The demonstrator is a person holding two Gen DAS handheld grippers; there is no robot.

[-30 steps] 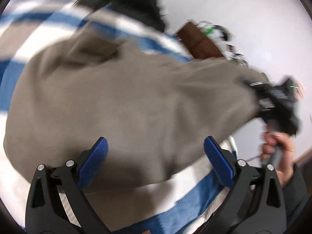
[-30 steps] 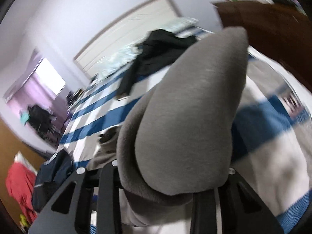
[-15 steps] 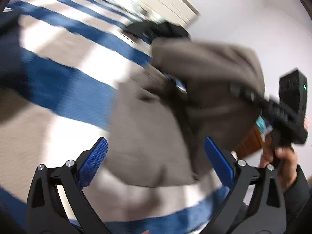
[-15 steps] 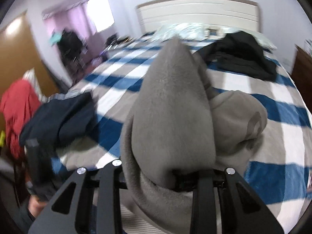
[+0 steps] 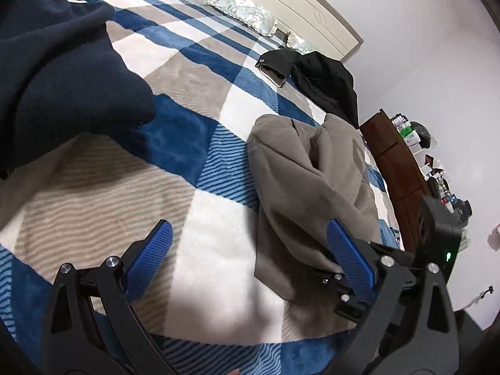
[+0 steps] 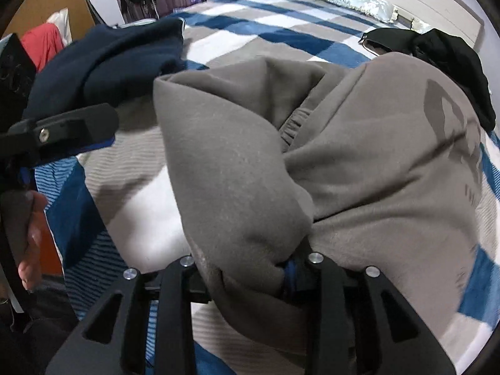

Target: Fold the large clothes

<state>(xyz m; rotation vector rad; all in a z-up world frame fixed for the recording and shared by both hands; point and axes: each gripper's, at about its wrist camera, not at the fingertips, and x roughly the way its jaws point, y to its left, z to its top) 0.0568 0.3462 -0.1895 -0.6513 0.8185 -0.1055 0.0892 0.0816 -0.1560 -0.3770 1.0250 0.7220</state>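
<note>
The grey sweatshirt point(image 6: 359, 168) lies bunched on the bed point(image 5: 200, 259), toward its right side, folded over itself with a dark printed mark on the right-hand bulge. A fold of it runs down between the fingers of my right gripper point(image 6: 250, 268); the fingers are closing in on nothing else and are now easing apart, with the cloth still pressed between them. My left gripper point(image 5: 247, 259) hangs over bare blanket to the left of the sweatshirt, its blue pads point(image 5: 150, 262) wide apart and holding nothing; the right pad sits just beside the garment's near edge. A navy garment point(image 5: 62, 78) is heaped at the far left. A black jacket point(image 5: 325, 84) lies beyond the sweatshirt, near the headboard point(image 5: 281, 3). A brown dresser point(image 5: 397, 168) stands right of the bed.
</note>
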